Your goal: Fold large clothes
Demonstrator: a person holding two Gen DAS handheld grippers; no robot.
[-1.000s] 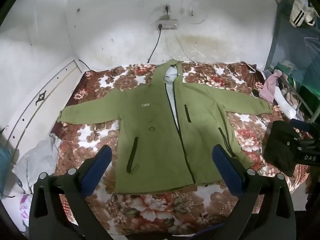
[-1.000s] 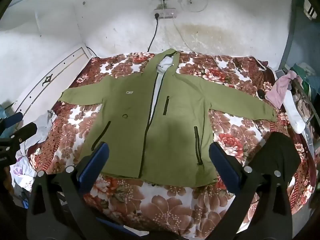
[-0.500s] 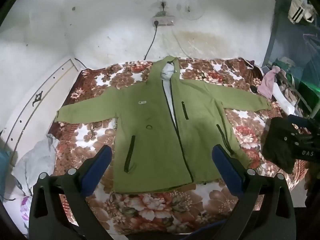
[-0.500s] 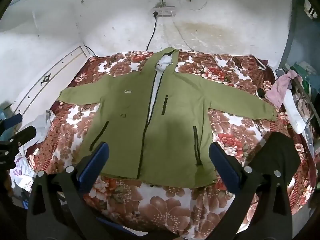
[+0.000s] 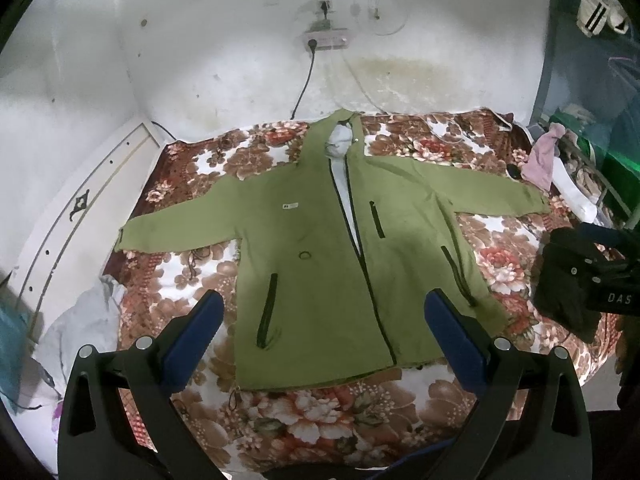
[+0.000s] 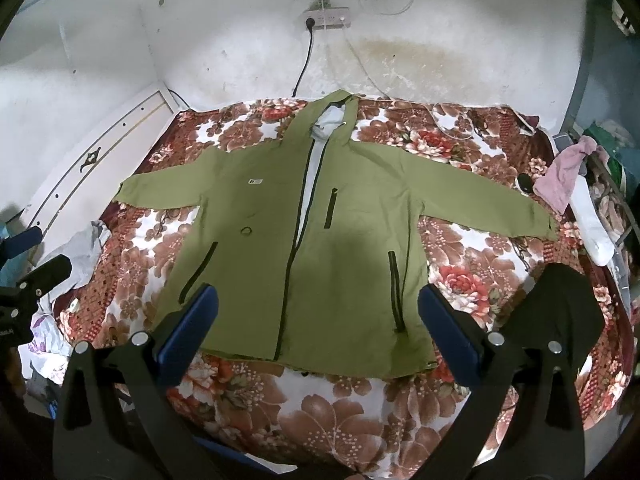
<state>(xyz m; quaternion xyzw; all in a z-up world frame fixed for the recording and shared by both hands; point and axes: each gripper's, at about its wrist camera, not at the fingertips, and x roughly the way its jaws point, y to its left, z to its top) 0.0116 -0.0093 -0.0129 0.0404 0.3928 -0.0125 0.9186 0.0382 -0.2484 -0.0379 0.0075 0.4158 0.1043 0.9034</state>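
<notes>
A large green hooded jacket (image 5: 320,248) lies flat and face up on a floral bedspread (image 5: 320,412), both sleeves spread out, hood toward the far wall. It also shows in the right wrist view (image 6: 332,248). My left gripper (image 5: 324,336) is open and empty, held above the bed's near edge over the jacket's hem. My right gripper (image 6: 318,330) is open and empty, also above the hem. The right gripper shows at the right edge of the left wrist view (image 5: 592,280). The left gripper shows at the left edge of the right wrist view (image 6: 28,292).
A white headboard (image 5: 76,216) runs along the bed's left side, with crumpled pale cloth (image 5: 80,328) beside it. A pink cloth (image 6: 564,176) and a white sock (image 6: 592,220) lie at the right edge. A black garment (image 6: 560,312) lies at the near right. A wall socket (image 6: 326,20) hangs behind.
Both grippers have drifted slightly back and up, so the jacket sits a little lower and smaller in view. Nothing was grasped; the jacket has not moved.
</notes>
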